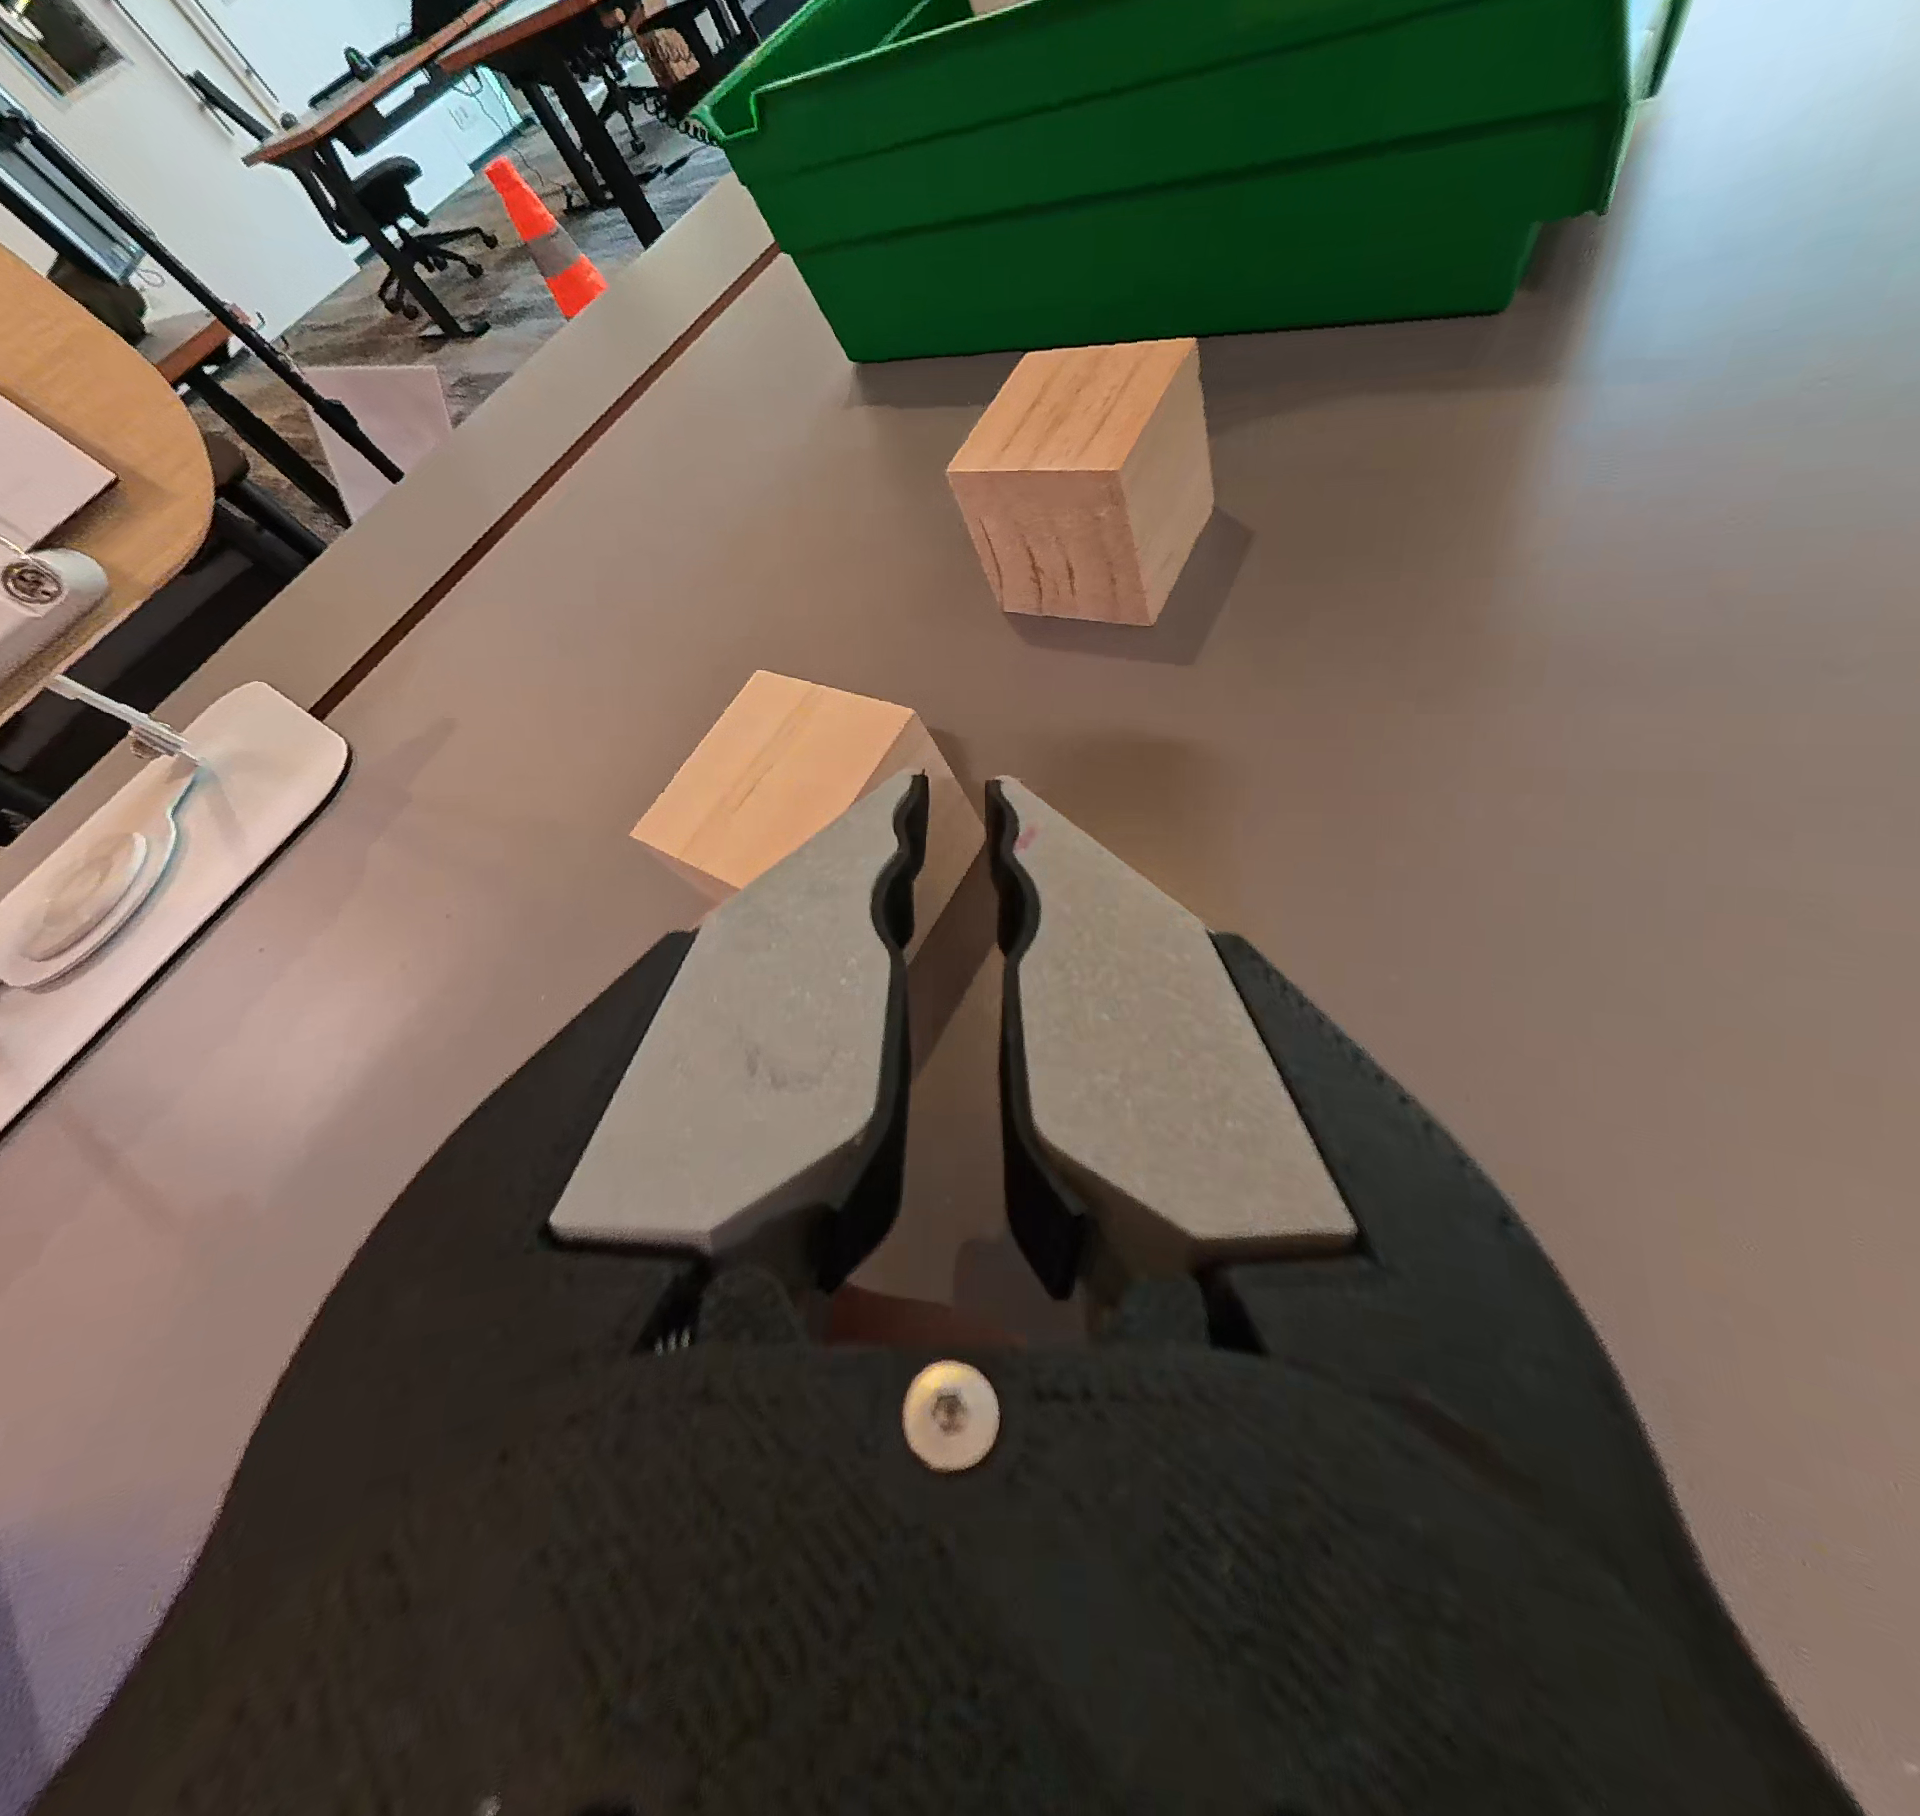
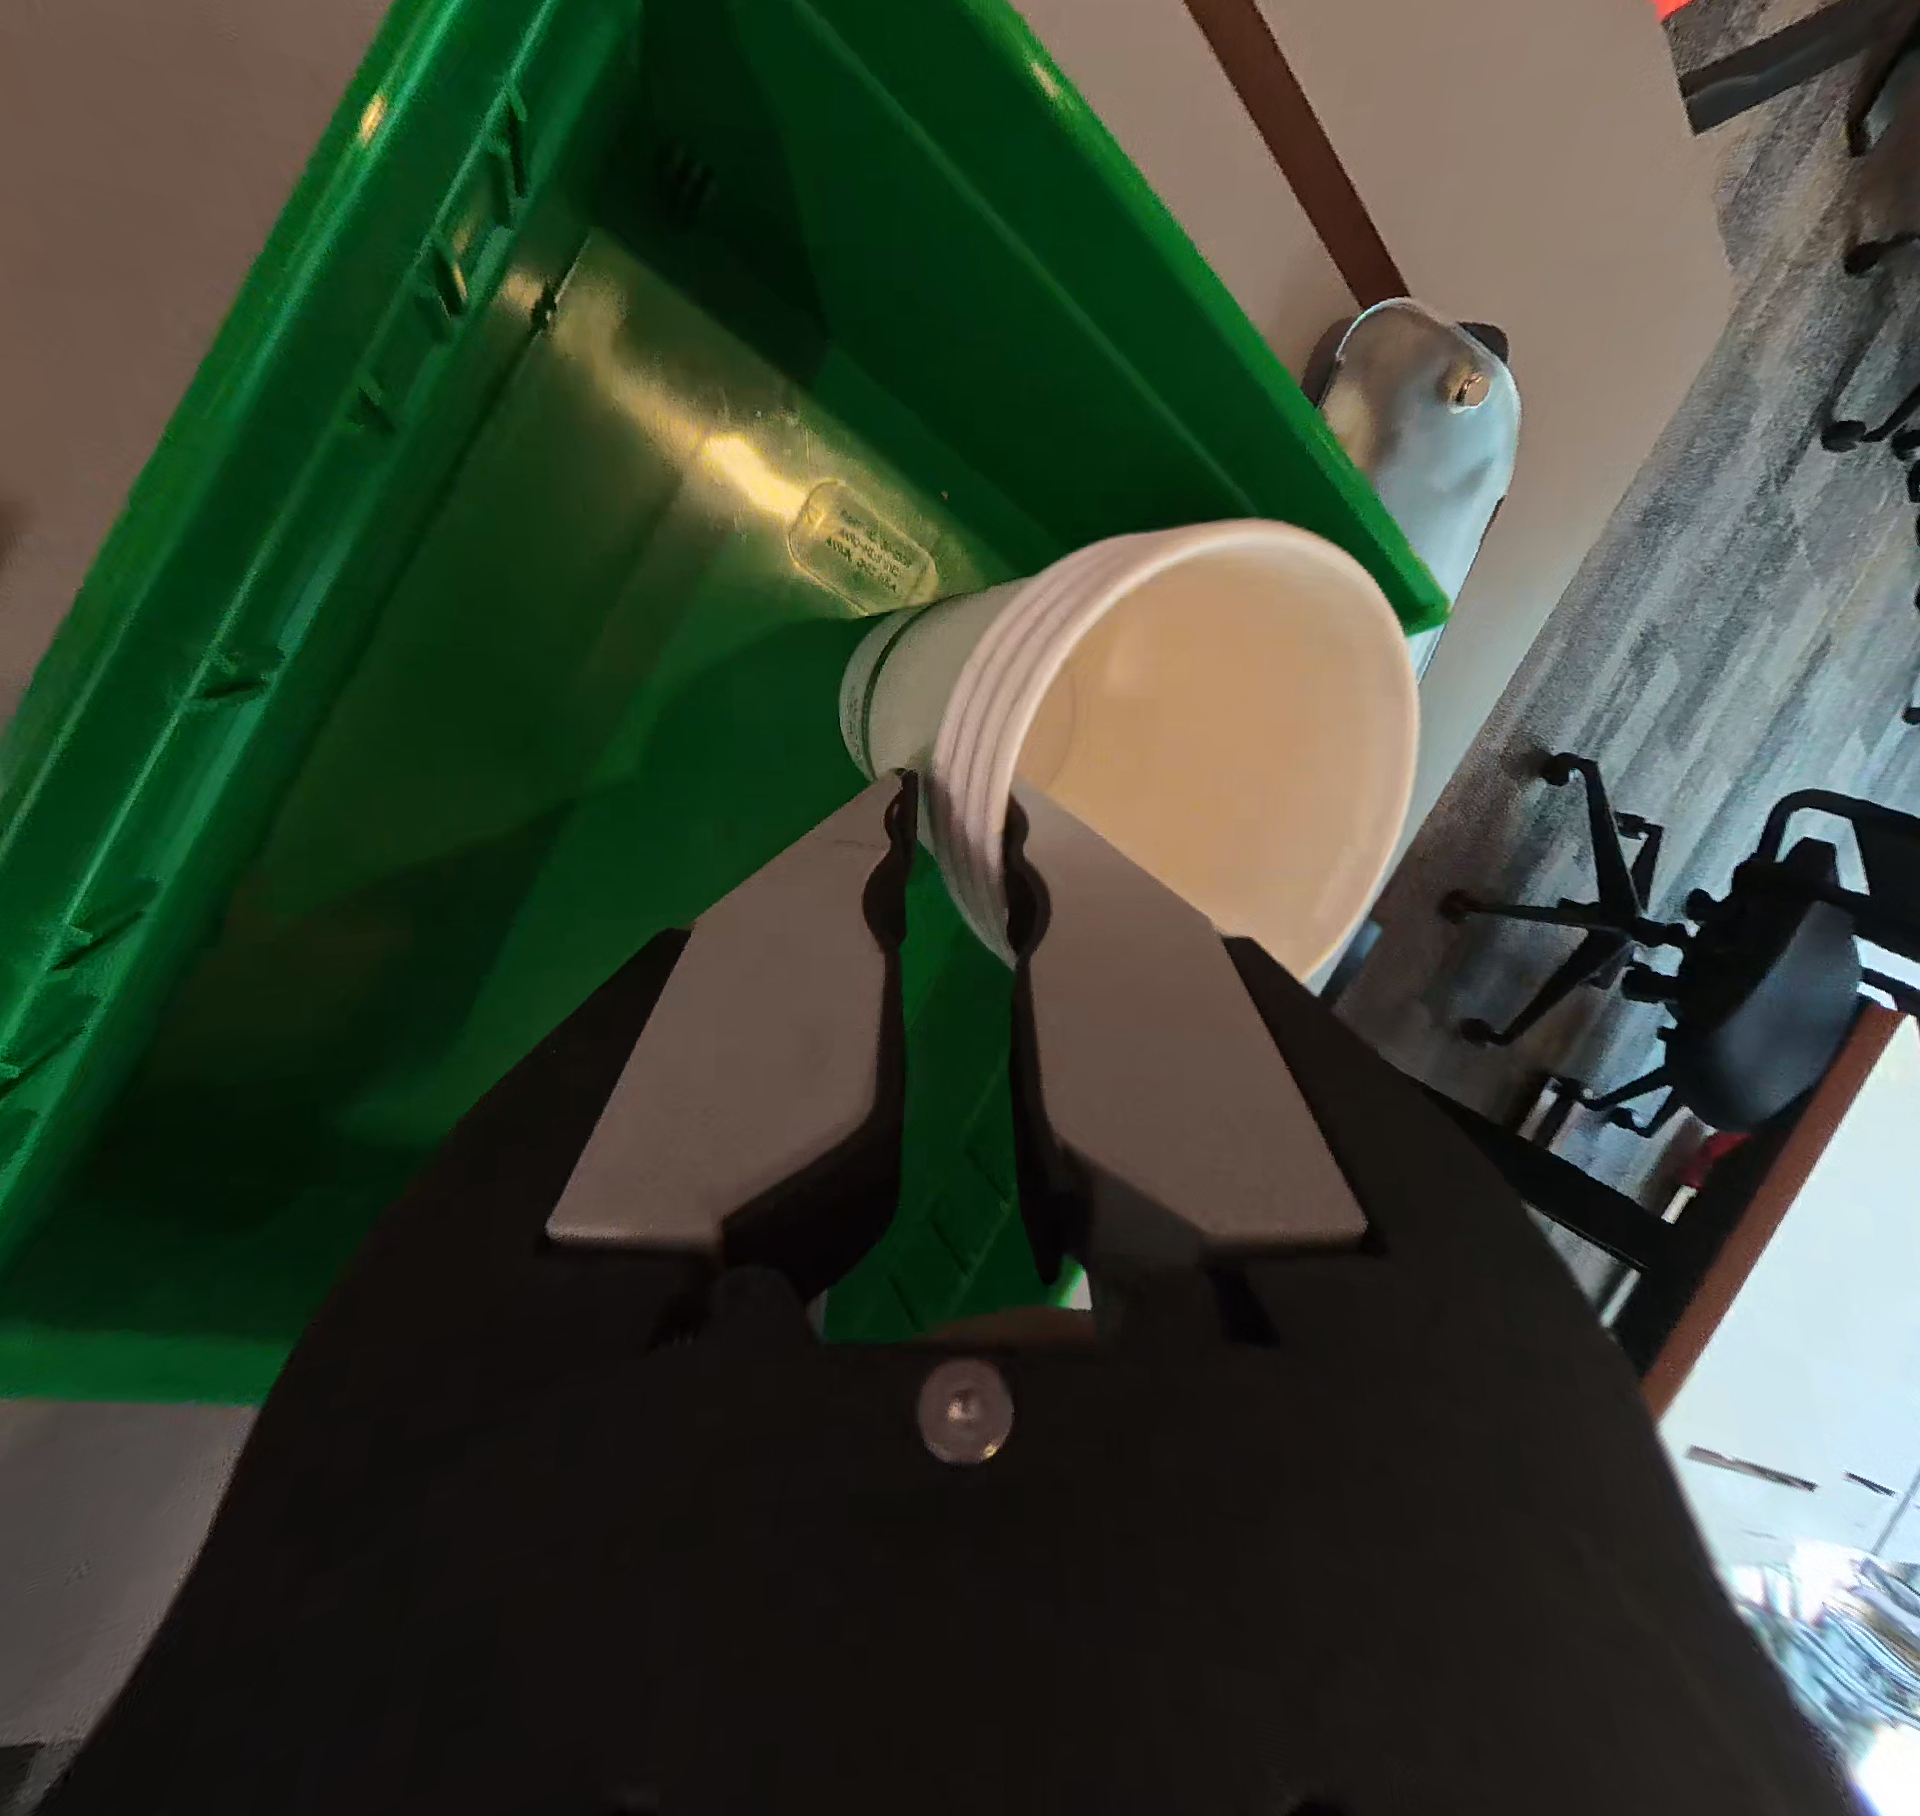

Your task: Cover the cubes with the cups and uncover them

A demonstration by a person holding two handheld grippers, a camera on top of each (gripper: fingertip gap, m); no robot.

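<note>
Your left tool [image 1: 954, 810] hangs slightly parted, gripping nothing, over the near cube [image 1: 774, 779], far cube [image 1: 1086, 483] close before the bin wall [image 1: 1195, 239], bare desk [image 1: 1558, 727] rightward; right tool [image 2: 961, 831] pinches stacked cups' rims [image 2: 982, 790] above the bin [image 2: 416, 623]

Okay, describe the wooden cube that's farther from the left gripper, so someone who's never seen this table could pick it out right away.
Start at the big green bin at the far side of the grey table. Just in front of its near wall sits a wooden cube, standing free on the tabletop. Unlike the paler cube by the left gripper, its front face has dark grain streaks.
</note>
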